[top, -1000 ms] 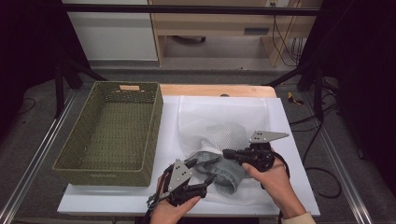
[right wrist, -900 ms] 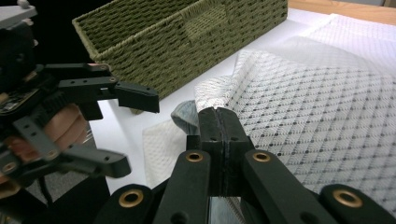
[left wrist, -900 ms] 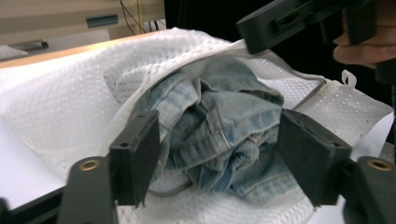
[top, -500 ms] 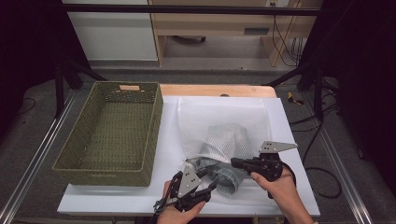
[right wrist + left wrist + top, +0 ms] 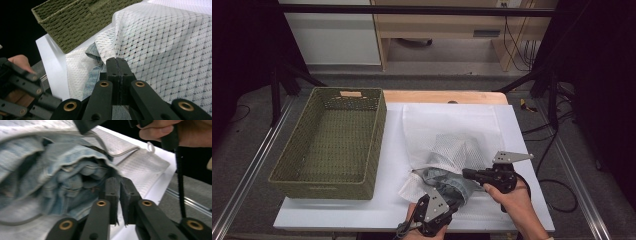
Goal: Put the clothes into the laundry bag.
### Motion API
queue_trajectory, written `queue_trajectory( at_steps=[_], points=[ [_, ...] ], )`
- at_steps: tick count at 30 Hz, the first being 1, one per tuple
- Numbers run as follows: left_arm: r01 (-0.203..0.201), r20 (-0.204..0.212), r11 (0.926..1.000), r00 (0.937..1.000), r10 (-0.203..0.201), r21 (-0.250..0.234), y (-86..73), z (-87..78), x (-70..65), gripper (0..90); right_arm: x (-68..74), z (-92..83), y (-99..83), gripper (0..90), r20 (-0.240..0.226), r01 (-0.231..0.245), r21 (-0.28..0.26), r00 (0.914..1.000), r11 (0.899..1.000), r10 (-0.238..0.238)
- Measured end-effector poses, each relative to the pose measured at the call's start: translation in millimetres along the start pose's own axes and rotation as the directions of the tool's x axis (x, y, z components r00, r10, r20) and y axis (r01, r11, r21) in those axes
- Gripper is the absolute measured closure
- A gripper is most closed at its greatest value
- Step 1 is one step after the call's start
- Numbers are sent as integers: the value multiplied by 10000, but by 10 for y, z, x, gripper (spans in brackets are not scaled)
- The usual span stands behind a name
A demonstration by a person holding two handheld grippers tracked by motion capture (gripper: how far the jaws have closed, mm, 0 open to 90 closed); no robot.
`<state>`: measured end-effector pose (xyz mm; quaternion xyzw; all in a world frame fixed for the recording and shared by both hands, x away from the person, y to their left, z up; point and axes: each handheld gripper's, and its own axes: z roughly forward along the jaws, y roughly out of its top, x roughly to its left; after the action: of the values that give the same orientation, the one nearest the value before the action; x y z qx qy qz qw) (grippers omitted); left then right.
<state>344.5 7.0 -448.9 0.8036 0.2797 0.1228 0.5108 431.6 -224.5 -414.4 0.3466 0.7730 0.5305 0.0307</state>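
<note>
The work in hand looks like getting the denim garment [image 5: 447, 181] out of the white mesh laundry bag [image 5: 452, 135]; the garment sits at the bag's open mouth, between the two grippers, half out. The right gripper [image 5: 468, 173] has its jaws pressed together on the bag's mesh edge, just above the denim, and holds the mouth up. The left gripper [image 5: 451, 204] has just been closing its jaws; they now pinch a fold of denim right in front of it. Next move, I think: the left pulls the denim toward the person while the right keeps the mesh back. The mesh may drag along w/ the denim. The green woven basket [image 5: 332, 140] stands well to the left of the left gripper, not in the way.
</note>
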Motion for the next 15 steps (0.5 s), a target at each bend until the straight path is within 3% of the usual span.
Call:
queue_trajectory(
  at_steps=[9, 12, 15],
  points=[
    [84, 693, 9999, 9976, -93, 138, 6, 146, -167, 900, -30, -11, 10, 900, -40, -50, -33, 10000, 10000, 49],
    [149, 670, 9997, 9976, -162, 196, 3, 239, -169, 900, -28, -15, 7, 900, -14, -56, -23, 10000, 10000, 56],
    [147, 206, 9990, 9997, -156, 434, 32, 357, -94, 900, -27, -15, 13, 900, 5, -10, -31, 10000, 10000, 10]
  ],
)
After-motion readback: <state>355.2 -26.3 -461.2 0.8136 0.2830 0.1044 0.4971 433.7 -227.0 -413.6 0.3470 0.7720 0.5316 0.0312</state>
